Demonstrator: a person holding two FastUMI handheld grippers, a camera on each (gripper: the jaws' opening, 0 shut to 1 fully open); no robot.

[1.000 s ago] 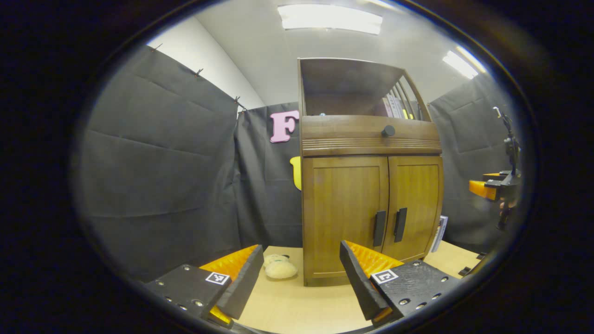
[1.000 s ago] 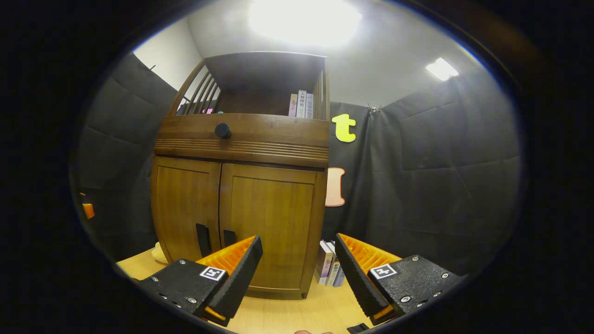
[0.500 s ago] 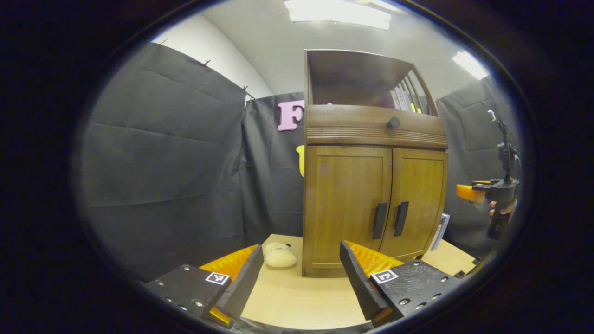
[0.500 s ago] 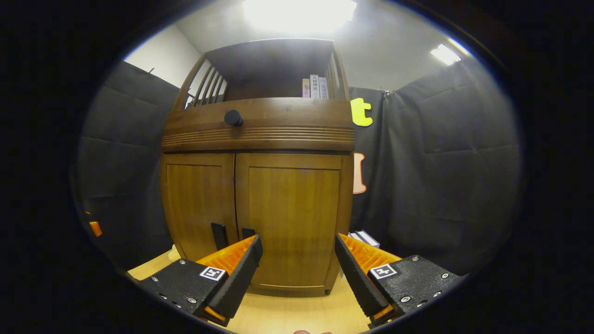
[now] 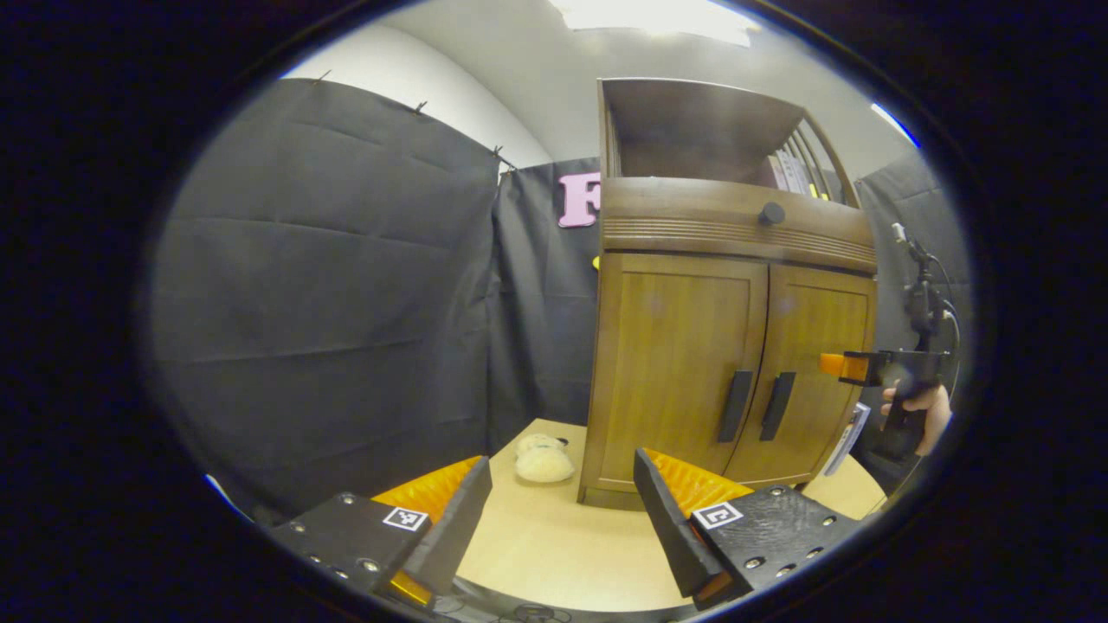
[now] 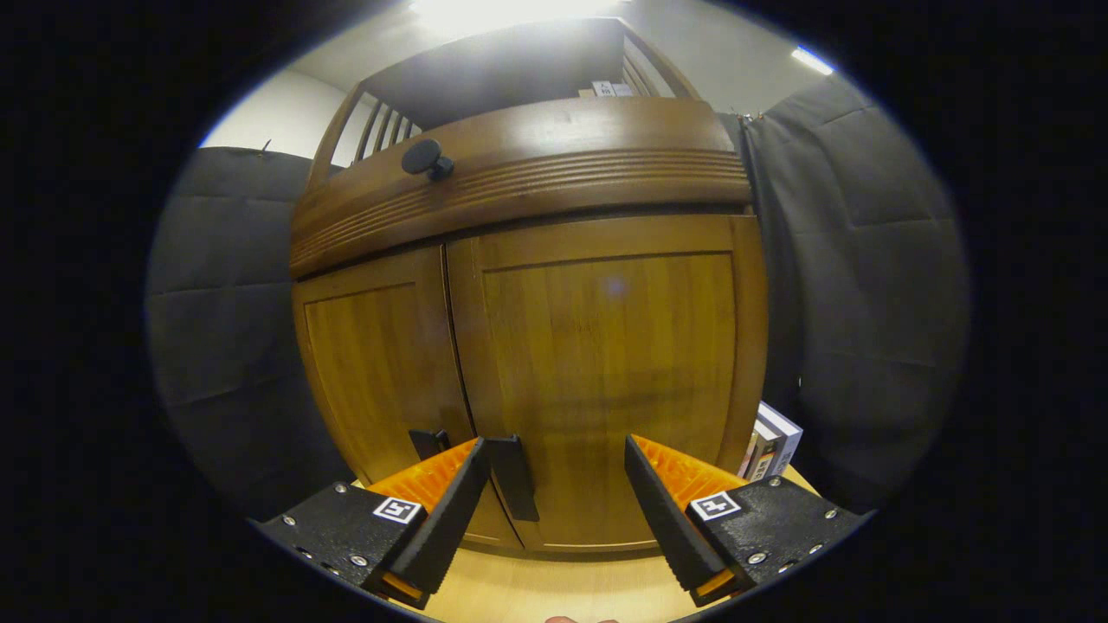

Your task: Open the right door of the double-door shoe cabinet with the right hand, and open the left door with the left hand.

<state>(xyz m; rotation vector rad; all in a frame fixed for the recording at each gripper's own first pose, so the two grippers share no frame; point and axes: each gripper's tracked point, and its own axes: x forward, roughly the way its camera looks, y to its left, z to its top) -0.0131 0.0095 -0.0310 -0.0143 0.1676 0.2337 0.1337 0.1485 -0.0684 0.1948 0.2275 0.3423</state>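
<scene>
The wooden shoe cabinet [image 5: 727, 346] stands on a light table with both doors shut. In the left gripper view its left door [image 5: 679, 363] and right door [image 5: 818, 372] each carry a dark vertical handle, left handle [image 5: 738, 405] and right handle [image 5: 777, 405]. My left gripper [image 5: 561, 472] is open, well short of the cabinet. My right gripper [image 6: 557, 450] is open, close in front of the right door [image 6: 606, 363], with that door's handle [image 6: 515, 476] just inside its left finger. From the left gripper view, the right gripper [image 5: 844, 366] hovers by the right door, held by a hand [image 5: 922, 411].
A drawer with a round dark knob [image 6: 421, 158] runs above the doors, under an open shelf with books. More books [image 6: 773, 437] lean at the cabinet's right side. A pale fluffy object [image 5: 541, 461] lies on the table [image 5: 554, 554] left of the cabinet.
The right gripper has come much closer to the right door, whose handle now lies by its left finger. The left gripper view has shifted, putting the cabinet further right and slightly nearer.
</scene>
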